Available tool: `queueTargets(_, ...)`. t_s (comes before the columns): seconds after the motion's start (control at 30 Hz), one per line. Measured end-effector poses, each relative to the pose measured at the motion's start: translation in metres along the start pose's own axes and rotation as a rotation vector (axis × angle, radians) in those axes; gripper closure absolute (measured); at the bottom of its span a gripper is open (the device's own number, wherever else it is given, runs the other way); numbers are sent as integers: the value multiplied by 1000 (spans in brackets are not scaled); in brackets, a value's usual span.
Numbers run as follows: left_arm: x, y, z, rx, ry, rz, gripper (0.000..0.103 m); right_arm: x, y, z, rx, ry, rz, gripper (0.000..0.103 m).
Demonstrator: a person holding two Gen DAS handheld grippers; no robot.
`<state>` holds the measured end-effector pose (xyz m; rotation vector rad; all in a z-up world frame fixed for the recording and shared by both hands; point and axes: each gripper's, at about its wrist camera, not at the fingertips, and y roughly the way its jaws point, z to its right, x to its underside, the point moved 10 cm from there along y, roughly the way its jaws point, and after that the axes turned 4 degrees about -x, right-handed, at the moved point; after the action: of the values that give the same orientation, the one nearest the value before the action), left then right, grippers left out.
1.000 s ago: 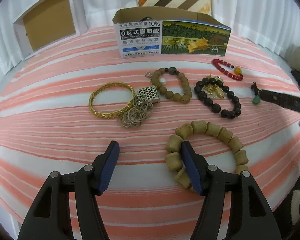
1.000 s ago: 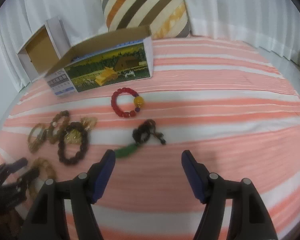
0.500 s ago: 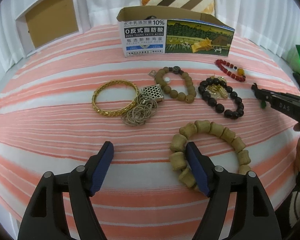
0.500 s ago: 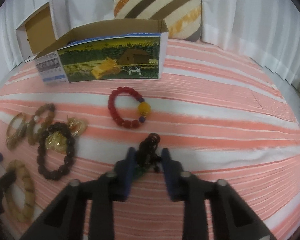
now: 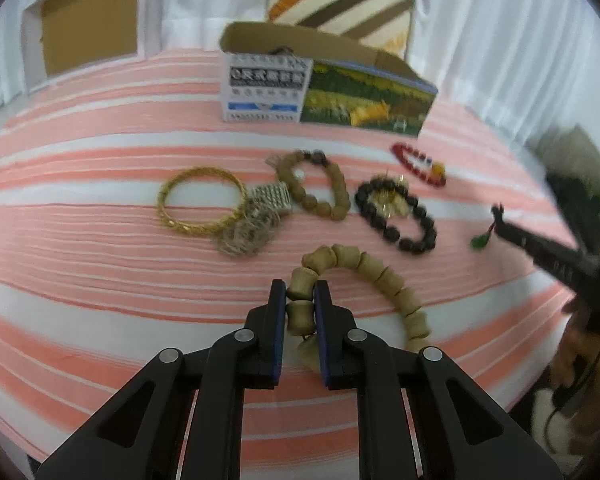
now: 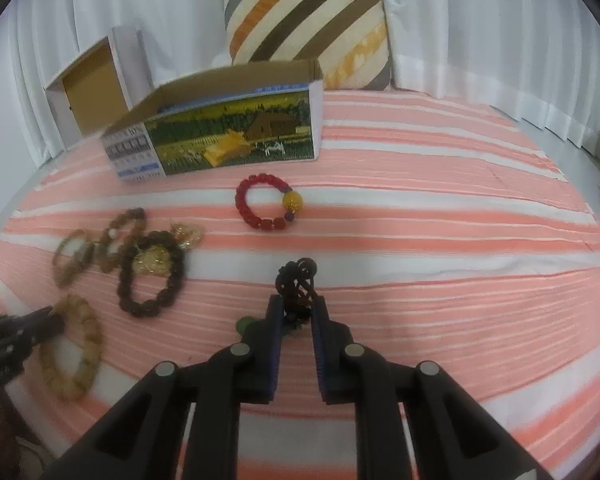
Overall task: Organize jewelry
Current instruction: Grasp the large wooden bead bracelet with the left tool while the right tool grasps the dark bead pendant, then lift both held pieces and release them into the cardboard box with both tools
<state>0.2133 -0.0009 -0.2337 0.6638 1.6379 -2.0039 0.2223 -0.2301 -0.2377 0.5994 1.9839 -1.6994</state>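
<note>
While both tools are closed on jewelry, you hold two pieces at once, probably to carry them together to the open box (image 6: 228, 136) at the far side of the bed (image 6: 440, 216). Your left hand-held gripper (image 5: 300, 304) pinches the wooden bead bracelet (image 5: 364, 268) by two beads, so the loop hangs free near the front edge. Your right hand-held gripper (image 6: 296, 316) is pressed on the dark cord with the green pendant (image 6: 296, 280). The red bracelet (image 6: 268, 202) lies just before the box, untouched.

Bracelets (image 5: 316, 190) lie on the cloth (image 5: 100, 264) before the box (image 5: 324, 88)
</note>
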Motion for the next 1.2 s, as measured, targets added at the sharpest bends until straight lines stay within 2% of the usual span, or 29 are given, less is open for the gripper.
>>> queueTargets(0.17,-20,-27,-2,59,-45,62,91,-3,-16,-3,-36,21,30,89)
queueTargets(0.43,-41,-56,-1,91,-75,107,91,-11,-42,-17,-97,23,65,89)
queueTargets(0.77,-53,-73,-1,64,-66,139,91,-24,-62,-33,-143,-1,99,89)
queueTargets(1.2,-60,-76,-1,35,-54,142,91,-36,-75,-44,-150,-26,129,89)
